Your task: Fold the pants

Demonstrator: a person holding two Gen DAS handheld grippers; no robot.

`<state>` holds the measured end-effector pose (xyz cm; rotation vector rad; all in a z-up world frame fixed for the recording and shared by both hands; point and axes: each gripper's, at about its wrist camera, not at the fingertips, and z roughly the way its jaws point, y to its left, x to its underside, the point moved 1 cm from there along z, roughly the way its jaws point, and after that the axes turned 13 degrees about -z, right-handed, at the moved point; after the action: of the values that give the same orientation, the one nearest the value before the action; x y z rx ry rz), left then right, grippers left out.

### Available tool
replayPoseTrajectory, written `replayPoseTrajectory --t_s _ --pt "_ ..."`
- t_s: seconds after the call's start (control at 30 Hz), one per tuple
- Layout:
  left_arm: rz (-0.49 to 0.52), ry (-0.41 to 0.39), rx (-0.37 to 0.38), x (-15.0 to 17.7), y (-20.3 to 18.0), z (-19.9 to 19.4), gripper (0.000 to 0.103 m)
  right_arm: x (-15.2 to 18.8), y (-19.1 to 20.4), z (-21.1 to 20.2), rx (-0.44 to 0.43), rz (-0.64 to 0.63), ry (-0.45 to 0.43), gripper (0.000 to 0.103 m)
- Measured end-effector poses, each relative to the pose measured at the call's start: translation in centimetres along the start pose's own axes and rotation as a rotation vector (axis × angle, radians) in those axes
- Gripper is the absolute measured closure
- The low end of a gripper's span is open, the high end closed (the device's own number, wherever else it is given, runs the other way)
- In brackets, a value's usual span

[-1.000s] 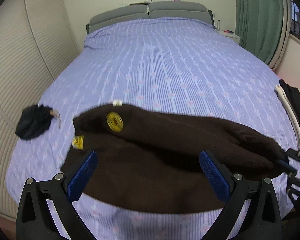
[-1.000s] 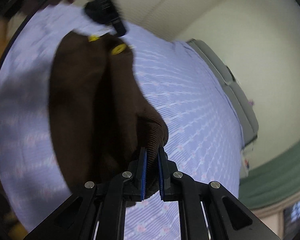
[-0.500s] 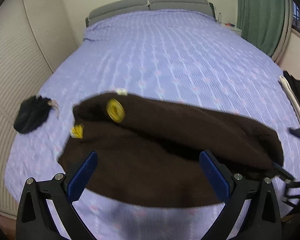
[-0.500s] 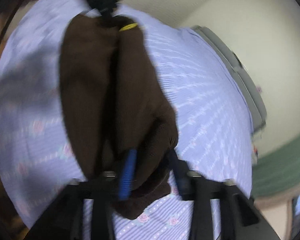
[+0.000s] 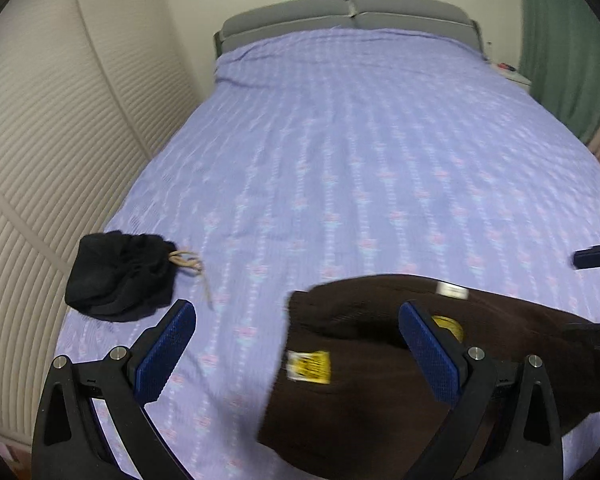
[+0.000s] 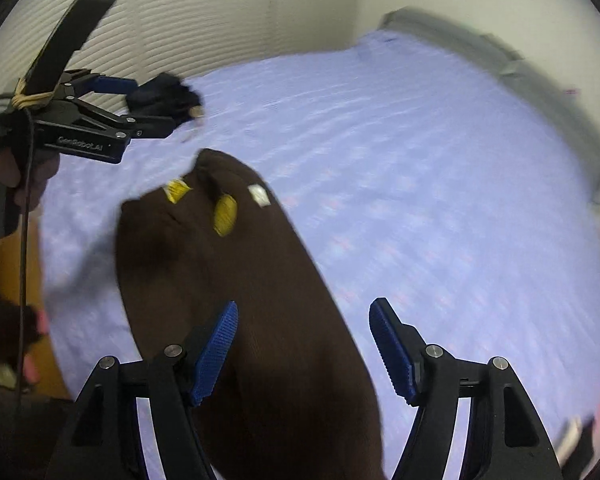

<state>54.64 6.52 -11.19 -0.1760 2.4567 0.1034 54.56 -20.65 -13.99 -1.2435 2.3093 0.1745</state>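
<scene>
Lying folded on the lavender bedspread (image 5: pixel 340 152), the brown pants (image 6: pixel 236 280) form one long dark strip near the foot edge of the bed.

Left claw (image 5: pixel 296 354): jaws wide, nothing pressed between the pads. The end of the pants carrying a rectangular yellow tag (image 5: pixel 309 367) lies below the gap and spreads to the right, passing under the right-hand blue pad. The left-hand pad sits over bare bedspread. A round yellow patch (image 5: pixel 448 326) and a small white label (image 5: pixel 452 291) show just beyond the right-hand pad.

Right claw (image 6: pixel 304 354): jaws have just been opening and now stand well apart. The near end of the pants lies under the left-hand pad and reaches into the gap, but the pads do not press on it. The right-hand pad sits over bare bedspread.

Long axis: in the right wrist view the strip runs from the bottom of the frame up and leftwards, with the tagged end far from this claw and nearest the left claw. In the left wrist view the strip runs left to right across the lower frame.

A black drawstring pouch (image 5: pixel 120 276) lies apart from the pants, to the left, near the bed's edge.
</scene>
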Motion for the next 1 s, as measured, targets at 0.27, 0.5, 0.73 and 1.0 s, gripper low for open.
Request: replayPoseTrajectory --t_s 0.27,0.5,0.73,1.0 --pt "-0.084 0.077 -0.017 -1.3 5.2 5.7 0.000 -10.7 -3.5 12.2 -0.422 -0.089 0.125 0.035" --pt "-0.088 0.169 0.028 -0.4 7.1 9.5 0.000 -13.1 -0.6 18.9 -0.486 -0.193 0.323 0.036" --pt "-0.043 0.191 0.070 -0.3 7.1 10.3 0.000 -11.1 -0.2 19.7 -0.465 -0.079 0.362 0.087" --pt "-0.051 0.156 0.090 -1.9 9.9 6.0 0.000 -12.0 5.4 11.2 -0.162 -0.226 0.249 0.089"
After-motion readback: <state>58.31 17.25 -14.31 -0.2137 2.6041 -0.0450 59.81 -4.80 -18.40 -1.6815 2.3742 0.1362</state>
